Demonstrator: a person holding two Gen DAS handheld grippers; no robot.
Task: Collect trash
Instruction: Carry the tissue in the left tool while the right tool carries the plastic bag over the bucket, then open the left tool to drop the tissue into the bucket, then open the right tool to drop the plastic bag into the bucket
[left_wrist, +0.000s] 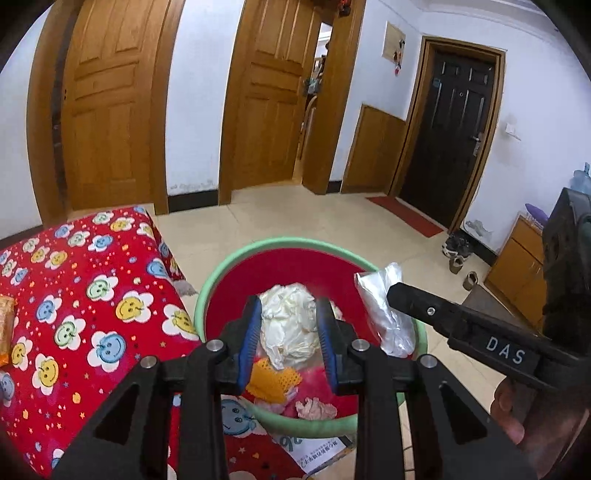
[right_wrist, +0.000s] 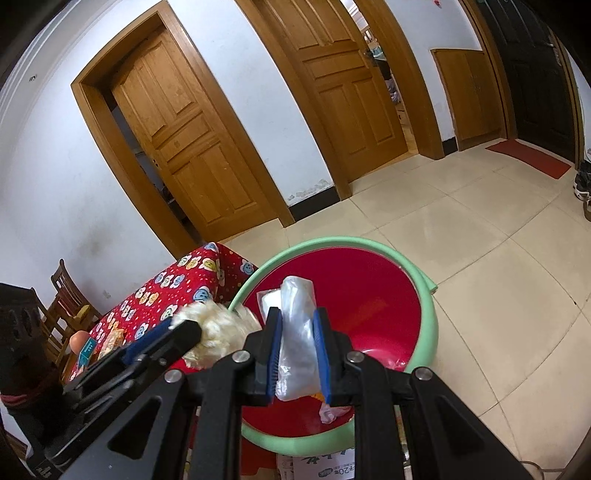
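Left gripper (left_wrist: 288, 332) jaws were clamped on a crumpled cream wad (left_wrist: 288, 325); right gripper (right_wrist: 298, 354) jaws were clamped on a clear plastic bag (right_wrist: 297, 332). Both loads hung over the red basin (left_wrist: 295, 266) with green rim, standing beside the table under a red smiley-print cloth (left_wrist: 92, 295). Orange wrapper (left_wrist: 275, 380) and pink scraps (left_wrist: 316, 408) lay in the basin. Nothing stood between the loads and the basin.

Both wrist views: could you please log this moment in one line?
left gripper: shut on crumpled cream paper wad | right gripper: shut on clear plastic bag | both over green-rimmed red bin
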